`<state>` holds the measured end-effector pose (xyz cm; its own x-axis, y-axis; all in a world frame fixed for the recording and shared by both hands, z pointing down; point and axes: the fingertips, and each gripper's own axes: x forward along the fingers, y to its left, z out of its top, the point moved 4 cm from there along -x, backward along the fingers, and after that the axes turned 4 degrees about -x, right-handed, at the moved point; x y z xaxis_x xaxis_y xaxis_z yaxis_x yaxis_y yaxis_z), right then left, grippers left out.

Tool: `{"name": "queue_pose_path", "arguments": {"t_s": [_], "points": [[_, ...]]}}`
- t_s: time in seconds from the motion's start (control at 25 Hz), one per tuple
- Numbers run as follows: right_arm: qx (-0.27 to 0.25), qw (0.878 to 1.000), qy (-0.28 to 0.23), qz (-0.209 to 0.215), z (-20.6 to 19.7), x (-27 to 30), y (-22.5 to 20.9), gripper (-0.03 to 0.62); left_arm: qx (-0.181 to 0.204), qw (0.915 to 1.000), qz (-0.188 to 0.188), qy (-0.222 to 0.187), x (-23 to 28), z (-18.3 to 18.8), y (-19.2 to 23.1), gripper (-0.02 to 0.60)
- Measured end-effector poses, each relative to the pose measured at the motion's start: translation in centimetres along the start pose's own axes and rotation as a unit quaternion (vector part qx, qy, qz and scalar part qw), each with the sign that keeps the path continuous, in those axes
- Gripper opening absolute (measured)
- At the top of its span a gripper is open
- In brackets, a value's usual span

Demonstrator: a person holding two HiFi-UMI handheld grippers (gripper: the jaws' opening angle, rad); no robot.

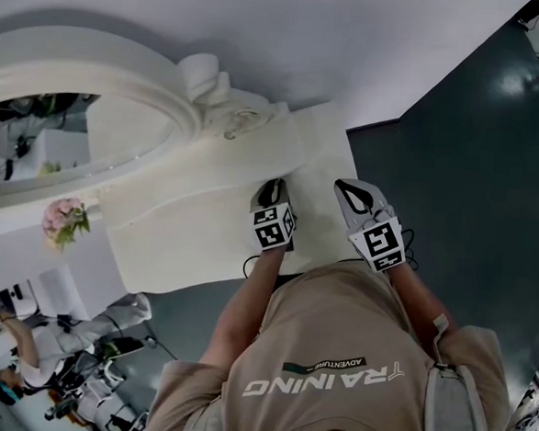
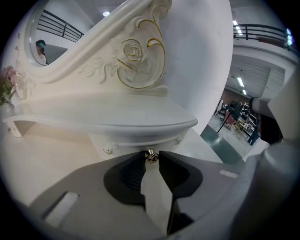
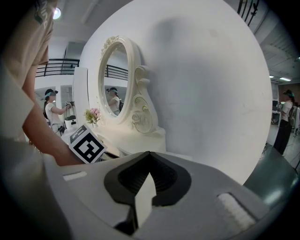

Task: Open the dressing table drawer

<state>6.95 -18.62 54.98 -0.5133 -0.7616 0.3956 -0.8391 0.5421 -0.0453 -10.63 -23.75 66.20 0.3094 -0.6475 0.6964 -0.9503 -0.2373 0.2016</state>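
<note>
The white dressing table [image 1: 203, 242] stands against the wall, with an oval mirror [image 1: 35, 138] in a carved frame. In the left gripper view, a small brass knob [image 2: 150, 153] sticks out of the white drawer front [image 2: 136, 140] under the tabletop's edge. My left gripper [image 2: 150, 159] has its jaw tips pinched on that knob. In the head view, the left gripper [image 1: 273, 187] reaches down over the table's front edge. My right gripper [image 1: 345, 185] hovers beside it at the table's right corner. Seen in its own view, the right gripper [image 3: 149, 153] is shut with nothing in it.
A small bunch of pink flowers [image 1: 64, 219] stands on the table's left part. Dark floor [image 1: 457, 159] lies to the right of the table. A white wall [image 3: 211, 84] runs behind the table. People and equipment are farther off at the left.
</note>
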Motion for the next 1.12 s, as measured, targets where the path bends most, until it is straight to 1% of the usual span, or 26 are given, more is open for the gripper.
{"name": "queue_pose_path", "arguments": {"t_s": [0.48,1.12], "points": [[0.002,1.000,-0.003,-0.002,-0.6,-0.9,0.7,0.003,0.000,0.9999,-0.001,0.014,-1.4,-2.0,-0.4,0.110],[0.002,1.000,-0.006,-0.005,-0.9,-2.1,1.8,0.003,0.006,0.9998,-0.002,0.018,-3.1,-4.0,-1.0,0.110]]}}
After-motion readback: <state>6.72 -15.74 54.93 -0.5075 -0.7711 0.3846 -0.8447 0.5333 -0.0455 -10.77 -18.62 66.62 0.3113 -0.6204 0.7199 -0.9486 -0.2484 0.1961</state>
